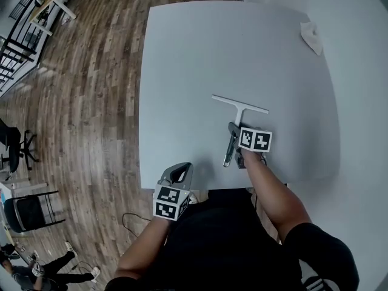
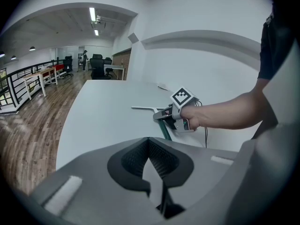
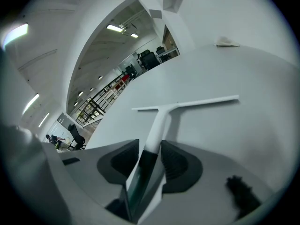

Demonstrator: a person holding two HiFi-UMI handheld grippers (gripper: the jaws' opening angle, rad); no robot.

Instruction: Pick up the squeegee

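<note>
Head view: white table (image 1: 200, 59), wood floor (image 1: 91, 102); right tongs (image 1: 233, 130) released astride squeegee (image 1: 240, 105); left tongs (image 1: 180, 171) clenched.

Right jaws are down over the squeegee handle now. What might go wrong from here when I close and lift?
1. The right gripper is open with the squeegee handle between its pads. The handle lies flat on the smooth table, so an uneven close may push it sideways instead of clamping it.
2. The pads sit at the handle's near end, with the wide blade far out. It may droop or twist in the grip on lifting.
</note>
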